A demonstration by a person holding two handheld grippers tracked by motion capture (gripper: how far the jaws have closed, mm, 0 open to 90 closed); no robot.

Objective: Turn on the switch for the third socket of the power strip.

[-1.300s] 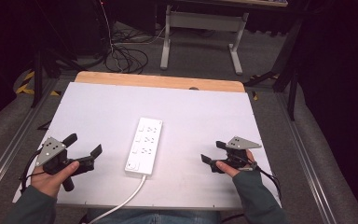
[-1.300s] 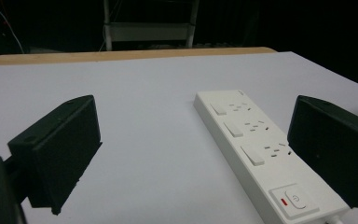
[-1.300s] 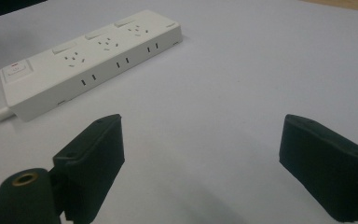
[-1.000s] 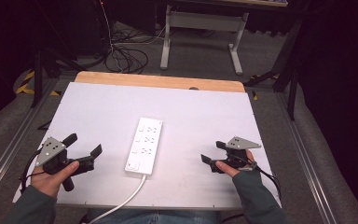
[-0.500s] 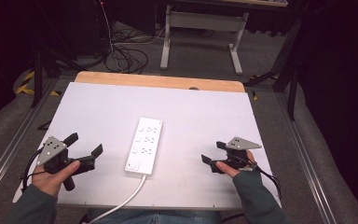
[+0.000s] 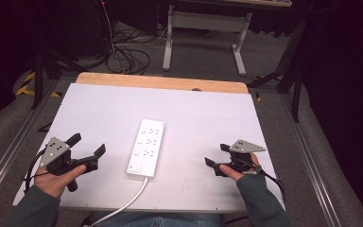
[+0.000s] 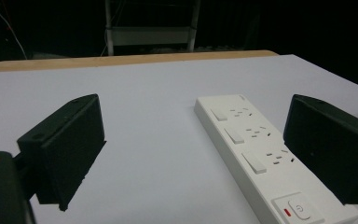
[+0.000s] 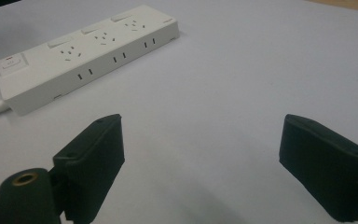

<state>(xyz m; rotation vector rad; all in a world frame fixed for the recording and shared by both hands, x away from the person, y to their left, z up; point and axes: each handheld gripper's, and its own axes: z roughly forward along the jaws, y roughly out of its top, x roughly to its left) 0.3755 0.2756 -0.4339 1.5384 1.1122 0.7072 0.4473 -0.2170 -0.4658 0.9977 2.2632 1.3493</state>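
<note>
A long white plastic power strip (image 6: 147,147) lies mid-tabletop (image 6: 208,113), bare white surface all around. Left gripper (image 6: 87,147) and right gripper (image 6: 217,156) flank it, jaws wide, empty.

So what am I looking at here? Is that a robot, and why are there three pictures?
No robot arm: a person sits at a white table holding a hand-held gripper in each hand, the left hand-held gripper and the right hand-held gripper. The high view looks down from above. The other two pictures come from cameras riding on each tool, looking along its two black jaws. Between the hands lies a white power strip with its cable running toward the person. Both sets of jaws stand open and hold nothing.
</note>
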